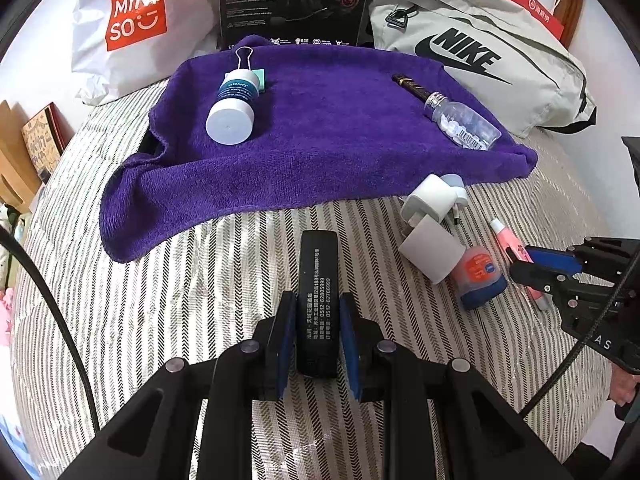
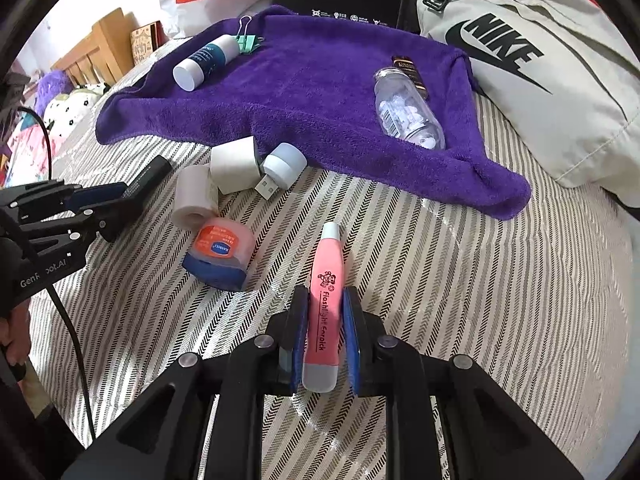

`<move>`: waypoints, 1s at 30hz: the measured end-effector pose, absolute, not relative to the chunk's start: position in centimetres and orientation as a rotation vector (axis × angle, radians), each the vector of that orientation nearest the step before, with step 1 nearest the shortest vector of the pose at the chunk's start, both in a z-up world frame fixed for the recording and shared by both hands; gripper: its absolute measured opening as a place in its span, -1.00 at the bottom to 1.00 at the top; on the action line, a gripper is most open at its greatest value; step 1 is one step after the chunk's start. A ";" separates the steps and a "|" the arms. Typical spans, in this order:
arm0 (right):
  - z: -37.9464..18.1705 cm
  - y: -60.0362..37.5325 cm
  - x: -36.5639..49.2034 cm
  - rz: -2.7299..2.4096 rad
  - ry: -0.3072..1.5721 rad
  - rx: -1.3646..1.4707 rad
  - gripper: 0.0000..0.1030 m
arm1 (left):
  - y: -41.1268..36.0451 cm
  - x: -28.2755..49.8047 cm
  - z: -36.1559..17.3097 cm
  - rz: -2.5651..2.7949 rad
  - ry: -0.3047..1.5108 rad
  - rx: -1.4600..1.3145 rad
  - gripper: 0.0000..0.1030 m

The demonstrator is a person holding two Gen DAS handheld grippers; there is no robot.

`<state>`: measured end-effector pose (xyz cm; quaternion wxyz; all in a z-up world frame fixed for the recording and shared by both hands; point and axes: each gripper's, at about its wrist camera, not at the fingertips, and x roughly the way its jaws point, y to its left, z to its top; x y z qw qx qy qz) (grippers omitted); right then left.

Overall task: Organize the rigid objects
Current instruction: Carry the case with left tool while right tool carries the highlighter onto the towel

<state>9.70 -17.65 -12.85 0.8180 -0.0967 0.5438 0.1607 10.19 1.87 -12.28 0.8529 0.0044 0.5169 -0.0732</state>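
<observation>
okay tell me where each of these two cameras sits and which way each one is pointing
Left wrist: on the left gripper, looking down its fingers at the black box it grips; the right gripper shows at the edge.
Right wrist: on the right gripper, looking down at the pink flashlight it grips; a hand shows.
Shared: purple towel, striped bedcover.

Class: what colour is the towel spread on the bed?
Purple; the towel shows best in the left wrist view.
</observation>
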 end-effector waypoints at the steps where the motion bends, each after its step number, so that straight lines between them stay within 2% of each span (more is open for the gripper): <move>1: -12.9 -17.5 9.9 0.339 1.164 -0.197 -0.64 | 1.9 10.2 -12.3 -0.155 1.087 0.006 -0.58; 10: -12.8 -16.6 9.7 0.333 1.181 -0.270 -0.69 | 1.6 10.0 -12.3 -0.164 1.081 0.029 -0.59; 30: -11.6 -18.2 9.2 0.374 1.170 -0.186 -0.69 | 2.9 9.8 -11.2 -0.177 1.101 -0.040 -0.59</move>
